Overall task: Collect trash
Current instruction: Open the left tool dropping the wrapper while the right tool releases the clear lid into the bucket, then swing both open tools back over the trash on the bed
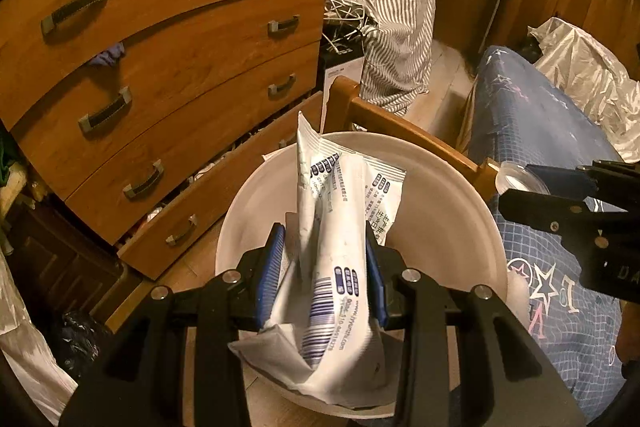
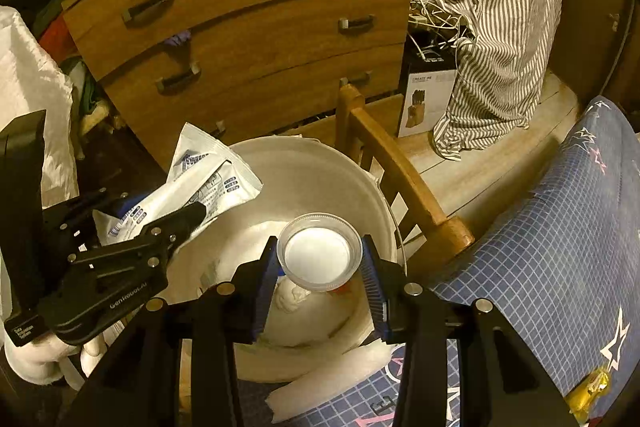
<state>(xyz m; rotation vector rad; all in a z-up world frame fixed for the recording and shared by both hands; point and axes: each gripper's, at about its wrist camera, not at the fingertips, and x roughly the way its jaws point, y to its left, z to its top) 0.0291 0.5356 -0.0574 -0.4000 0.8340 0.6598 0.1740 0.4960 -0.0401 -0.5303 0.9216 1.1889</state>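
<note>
In the left wrist view, the left gripper (image 1: 326, 279) is clamped on a bunch of white paper wrappers (image 1: 340, 239) with blue print, and its blue pads (image 1: 270, 267) press on both sides of them. The wrappers hang over the white bin (image 1: 452, 227), which fills the middle of the view, with its far rim at 12 o'clock from the claw. The wrappers are long and floppy and their tips stick up toward 12 o'clock, so if the claw lets go while it is this high and tilted, I think one could catch on the rim or slide out toward the open bottom drawer (image 1: 224, 203) at 10 o'clock. The right gripper (image 1: 576, 219) shows at 3 o'clock, close by, and the two claws could bump if both push in at once. In the right wrist view, the right gripper (image 2: 320, 267) is clamped on a small clear plastic cup lid (image 2: 320, 251), holding it by its edges over the inside of the bin (image 2: 316, 171). The lid is round and smooth and is only pinched at two spots, so it could pop out sideways. A wad of white tissue (image 2: 292, 297) lies in the bin under it. The wooden chair (image 2: 396, 167) stands at 1 o'clock just beside the bin, and the lid could bounce that way. The left claw with its wrappers sits at 9 o'clock, partly over the rim, so some paper may fall outside
</note>
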